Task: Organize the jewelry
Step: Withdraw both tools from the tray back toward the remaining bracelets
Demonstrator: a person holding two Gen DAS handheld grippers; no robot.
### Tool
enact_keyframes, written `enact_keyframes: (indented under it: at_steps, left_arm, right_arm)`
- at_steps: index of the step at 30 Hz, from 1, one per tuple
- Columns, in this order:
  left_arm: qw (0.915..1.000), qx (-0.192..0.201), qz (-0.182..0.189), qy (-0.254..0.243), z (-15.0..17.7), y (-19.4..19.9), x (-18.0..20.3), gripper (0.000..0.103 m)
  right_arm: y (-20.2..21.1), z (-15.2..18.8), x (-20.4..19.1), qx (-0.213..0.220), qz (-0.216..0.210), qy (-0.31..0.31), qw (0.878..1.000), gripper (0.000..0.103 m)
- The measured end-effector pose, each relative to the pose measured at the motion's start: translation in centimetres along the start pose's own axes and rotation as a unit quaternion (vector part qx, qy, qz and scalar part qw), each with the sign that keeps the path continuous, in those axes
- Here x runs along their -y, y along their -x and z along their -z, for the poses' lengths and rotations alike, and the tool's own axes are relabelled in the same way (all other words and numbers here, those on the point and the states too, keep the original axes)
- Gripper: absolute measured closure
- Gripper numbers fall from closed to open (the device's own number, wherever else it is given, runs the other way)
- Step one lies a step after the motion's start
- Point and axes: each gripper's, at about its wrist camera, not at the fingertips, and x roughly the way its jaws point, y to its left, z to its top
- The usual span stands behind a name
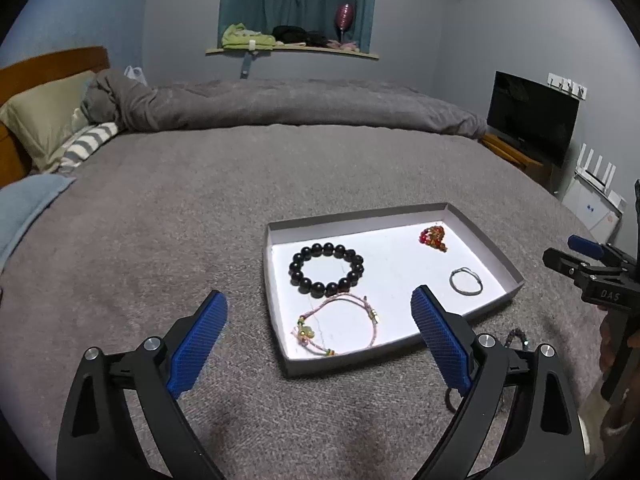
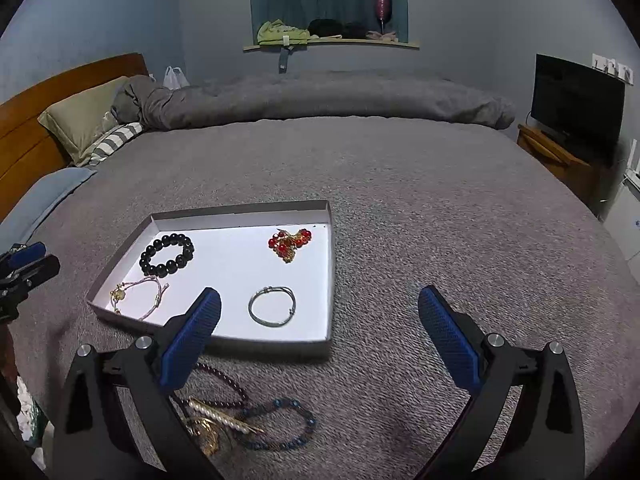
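A shallow white tray (image 1: 276, 230) (image 2: 240, 212) lies on the grey bed. In it are a black bead bracelet (image 1: 326, 269) (image 2: 167, 253), a pink cord bracelet (image 1: 336, 326) (image 2: 140, 296), a red and gold bead piece (image 1: 433, 237) (image 2: 289, 243) and a silver bangle (image 1: 466, 281) (image 2: 272, 305). Loose jewelry (image 2: 240, 416) lies on the bedcover in front of the tray: dark red beads, blue beads, a pearl clip, gold pieces. My left gripper (image 1: 320, 328) stands open above the tray's near left part, holding nothing. My right gripper (image 2: 318, 328) stands open over the tray's near right corner, empty.
Rumpled grey duvet (image 1: 280, 104) lies across the far side of the bed, pillows (image 1: 44, 128) and a wooden headboard at the left. A TV (image 1: 532, 118) on a wooden stand is at the right. The other gripper shows at each view's edge.
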Motion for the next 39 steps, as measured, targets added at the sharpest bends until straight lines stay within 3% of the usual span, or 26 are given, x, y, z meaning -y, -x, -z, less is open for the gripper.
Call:
enact_keyframes:
  at_steps: [8,27,33,39]
  left_arm:
    - [0.9998,-0.001,0.002,-0.021,0.7,1.1,1.3,0.008]
    - [0.9955,-0.079,0.0,-0.052,6.7,0.3,1.6,0.008]
    - [0.9908,-0.117,0.04,-0.055,8.7,-1.2,3.2,0.008]
    - [0.988,-0.116,0.07,-0.075,8.9,-2.2,5.9,0.008]
  right_arm:
    - [1.2,1.3,0.6,0.004,-0.003,0.015,1.0,0.006]
    - [1.2,6.1,1.2,-0.054,-0.028,0.03,0.998,0.006]
    - [0.9,7.3,0.8,-0.066,-0.04,0.037,0.996,0.006]
    - [0.9,8.0,0.6,-0.074,-0.051,0.038,0.995,0.006]
